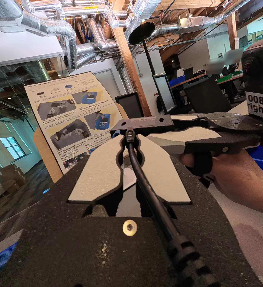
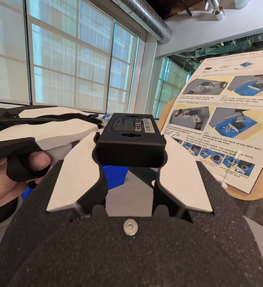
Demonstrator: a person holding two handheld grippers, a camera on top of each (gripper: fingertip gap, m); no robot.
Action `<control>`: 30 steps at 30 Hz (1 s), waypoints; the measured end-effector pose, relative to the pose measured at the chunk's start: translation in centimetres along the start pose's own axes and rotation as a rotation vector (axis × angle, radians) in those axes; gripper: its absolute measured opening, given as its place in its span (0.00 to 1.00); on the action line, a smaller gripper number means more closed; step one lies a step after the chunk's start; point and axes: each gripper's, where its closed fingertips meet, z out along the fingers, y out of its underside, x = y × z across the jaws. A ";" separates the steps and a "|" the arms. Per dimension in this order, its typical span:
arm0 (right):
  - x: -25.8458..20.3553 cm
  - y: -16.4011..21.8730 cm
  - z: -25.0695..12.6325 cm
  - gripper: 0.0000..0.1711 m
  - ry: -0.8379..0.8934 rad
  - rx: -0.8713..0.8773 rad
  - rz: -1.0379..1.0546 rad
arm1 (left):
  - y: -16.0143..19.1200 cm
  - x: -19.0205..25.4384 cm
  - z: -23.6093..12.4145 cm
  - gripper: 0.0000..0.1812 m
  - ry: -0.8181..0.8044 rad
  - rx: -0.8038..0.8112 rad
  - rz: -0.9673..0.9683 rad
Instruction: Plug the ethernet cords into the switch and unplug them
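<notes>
Left gripper (image 1: 130, 139) is closed on the black ethernet cord (image 1: 143, 175), fingers pinching the boot just behind the plug; the cord trails back over the gripper body toward the camera. The plug end sits at the port face of the black switch (image 2: 130, 136); whether it is fully seated cannot be told from either view. Right gripper (image 2: 130, 153) is clamped on the switch, one white-faced finger against each short side, holding it in the air with its labelled underside and two keyhole slots facing up. Seen from the right wrist view, the left gripper comes in from the left of the switch, plug tip touching or just beside its edge. A hand (image 1: 230, 175) grips the right gripper's handle. Behind the switch stands a tilted instruction board (image 1: 68, 115) on a wooden backing. A blue bin (image 2: 113, 175) shows below the switch, over the pale counter (image 2: 127, 203).
</notes>
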 end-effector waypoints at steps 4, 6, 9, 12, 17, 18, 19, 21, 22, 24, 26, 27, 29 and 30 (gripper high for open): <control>0.0 -0.4 -0.1 0.42 0.013 0.003 -0.023 | -0.2 0.0 0.0 0.06 0.024 -0.004 -0.007; 0.0 -0.3 -0.1 0.42 0.014 0.004 -0.015 | -0.2 0.0 0.0 0.06 0.027 -0.011 0.003; 0.0 -0.3 -0.2 0.42 0.014 0.013 -0.006 | -0.2 0.1 0.0 0.06 0.038 -0.022 0.012; 0.2 0.1 0.1 0.42 0.001 -0.008 0.053 | 0.0 0.1 0.1 0.06 0.039 -0.021 0.027; 1.0 1.4 0.4 0.42 -0.037 -0.014 0.303 | 0.1 0.3 0.2 0.06 0.049 -0.037 0.042; 1.4 1.6 0.3 0.42 -0.034 -0.014 0.344 | 0.0 0.4 0.2 0.06 0.050 -0.038 0.048; 1.7 1.8 0.3 0.42 -0.030 -0.011 0.381 | -0.1 0.5 0.1 0.06 0.053 -0.038 0.051; 2.3 1.9 0.1 0.42 -0.024 0.004 0.438 | -0.2 0.8 0.1 0.06 0.060 -0.039 0.036; 2.6 1.8 0.0 0.42 -0.017 0.015 0.464 | -0.2 1.0 0.1 0.06 0.071 -0.042 0.017; 3.0 1.8 -0.1 0.42 -0.007 0.018 0.493 | -0.1 1.4 0.1 0.06 0.096 -0.044 -0.037; 2.9 1.7 -0.2 0.42 -0.011 0.021 0.474 | 0.1 1.3 0.2 0.06 0.101 -0.046 -0.075; 2.7 1.5 -0.2 0.42 -0.023 0.027 0.468 | 0.2 1.1 0.2 0.06 0.095 -0.042 -0.087; 2.3 1.4 -0.1 0.42 -0.038 0.025 0.466 | 0.2 0.6 0.2 0.06 0.076 -0.024 -0.095; 2.2 1.4 -0.1 0.42 -0.040 0.019 0.459 | 0.3 0.3 0.2 0.06 0.068 -0.022 -0.093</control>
